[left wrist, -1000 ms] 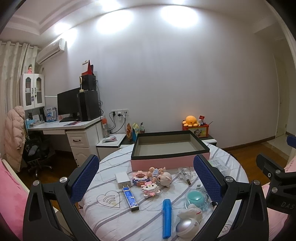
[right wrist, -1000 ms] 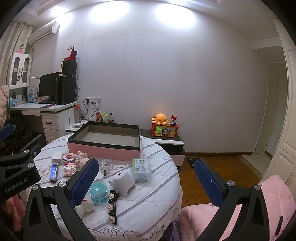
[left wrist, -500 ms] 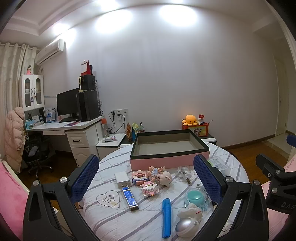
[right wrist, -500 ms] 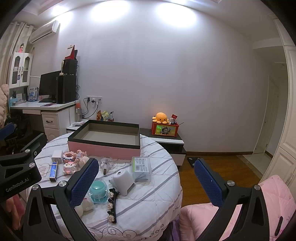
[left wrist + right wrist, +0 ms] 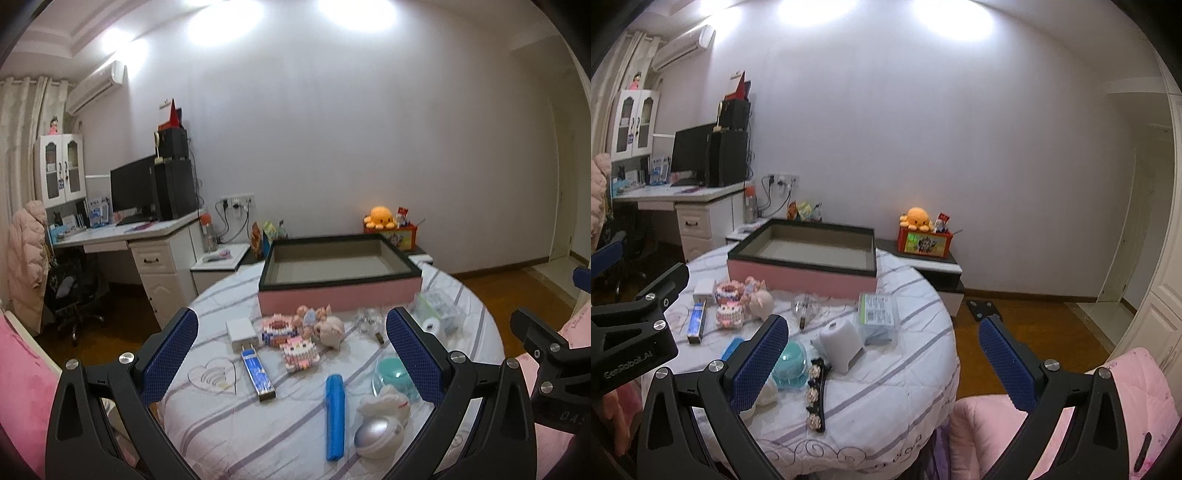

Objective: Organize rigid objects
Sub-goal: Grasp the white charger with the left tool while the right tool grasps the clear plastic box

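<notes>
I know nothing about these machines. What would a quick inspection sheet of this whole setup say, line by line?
Surface: round table under a white striped cloth.
Job's things: pink box with dark rim, open, nothing seen inside; white charger, blue tube, pig figurine, teal round case, and hair clip with flowers lie loose in front of it.
Clutter: clear packet, white cylinder.
Tongs: left tongs open, holding nothing; right tongs open, holding nothing, above the table's edge.
Cables: plugs and cords at the wall socket; nothing seen on the table.
Surroundings: desk with monitor, orange octopus plush, air conditioner.
</notes>
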{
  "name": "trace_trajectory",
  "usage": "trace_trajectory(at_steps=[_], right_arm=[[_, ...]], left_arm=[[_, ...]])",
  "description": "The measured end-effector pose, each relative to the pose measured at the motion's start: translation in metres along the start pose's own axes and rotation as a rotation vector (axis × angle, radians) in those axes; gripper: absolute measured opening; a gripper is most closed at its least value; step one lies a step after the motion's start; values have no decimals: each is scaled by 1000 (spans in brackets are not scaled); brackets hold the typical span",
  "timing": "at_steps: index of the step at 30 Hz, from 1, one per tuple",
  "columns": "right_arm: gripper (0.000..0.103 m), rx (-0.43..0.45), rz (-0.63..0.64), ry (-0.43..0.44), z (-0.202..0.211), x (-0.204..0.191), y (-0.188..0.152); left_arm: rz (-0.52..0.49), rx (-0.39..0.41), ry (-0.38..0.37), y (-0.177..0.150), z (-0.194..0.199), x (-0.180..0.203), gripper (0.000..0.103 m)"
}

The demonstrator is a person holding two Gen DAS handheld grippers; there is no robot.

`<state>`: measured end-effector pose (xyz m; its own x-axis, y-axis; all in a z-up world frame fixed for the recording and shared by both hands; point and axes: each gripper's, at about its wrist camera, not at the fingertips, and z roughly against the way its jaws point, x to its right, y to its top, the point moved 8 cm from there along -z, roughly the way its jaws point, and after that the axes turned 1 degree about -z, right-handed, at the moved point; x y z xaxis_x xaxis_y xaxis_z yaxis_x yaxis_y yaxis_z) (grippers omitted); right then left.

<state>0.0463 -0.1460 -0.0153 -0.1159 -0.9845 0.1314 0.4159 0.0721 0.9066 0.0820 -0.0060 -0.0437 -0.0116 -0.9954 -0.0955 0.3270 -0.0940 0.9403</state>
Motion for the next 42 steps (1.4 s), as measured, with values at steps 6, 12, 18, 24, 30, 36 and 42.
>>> trace_trajectory(at_steps=[6,12,18,24,30,36,42], right_arm=[[103,-75,27,9,-10,-8,-20],[103,-162,51,16,-26,-18,-45],[103,-218,63,25,-37,-28,-62],[103,-218,67,20,-41,-30,-61],[103,-208,64,-6,-50,-20,-47],[103,-205,20,-24,-73,-3,-24],[103,-215,-6,-94,-112,21,-5]], left_arm=[[-10,-93,2,-29,-13,0,103],[-17,-189,0,-61,-25,-2,103],[-35,-236,11,-78,-31,-6,103],[-33,-241,2,-76,-35,-8,103],[-39,-253,23,-66,-47,-16,103],[-26,-259,65,-48,-77,-41,103],[-13,-305,128,-39,-124,-71,103]])
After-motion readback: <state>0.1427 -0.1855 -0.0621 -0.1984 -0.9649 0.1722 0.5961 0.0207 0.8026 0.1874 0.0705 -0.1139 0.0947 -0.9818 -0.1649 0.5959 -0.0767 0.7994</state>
